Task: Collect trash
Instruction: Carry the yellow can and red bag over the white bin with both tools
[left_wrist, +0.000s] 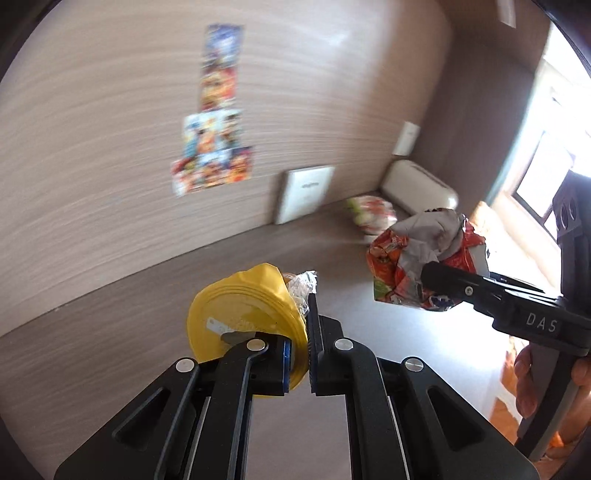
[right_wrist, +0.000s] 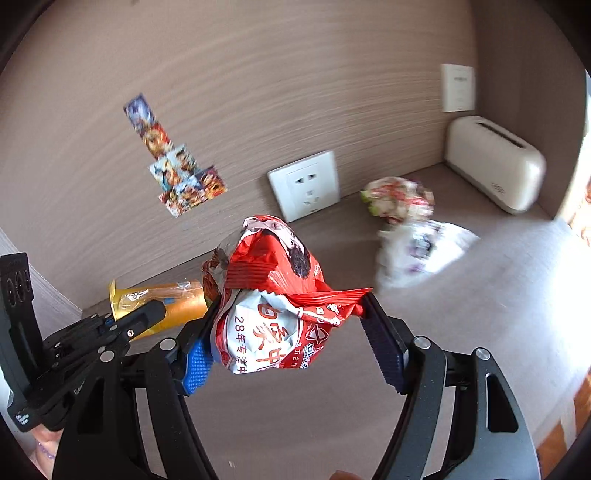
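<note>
Left tool (left_wrist: 308, 325) clamps a yellow cup (left_wrist: 245, 314); right tool (right_wrist: 288, 339) pinches a crumpled red wrapper (right_wrist: 275, 299), both above the brown desk (right_wrist: 461, 314). Wood-grain wall (right_wrist: 258, 74) carries a socket (right_wrist: 304, 184); a toaster (right_wrist: 495, 162) sits in the corner. Farther trash (right_wrist: 399, 199) is blurred.

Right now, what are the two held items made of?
Red wrapper in right gripper: thin glossy plastic film, likely foil-lined, given crinkles and grey inside. Yellow cup in left gripper: looks like glossy thin plastic or coated paper, dented rim; unclear which.
</note>
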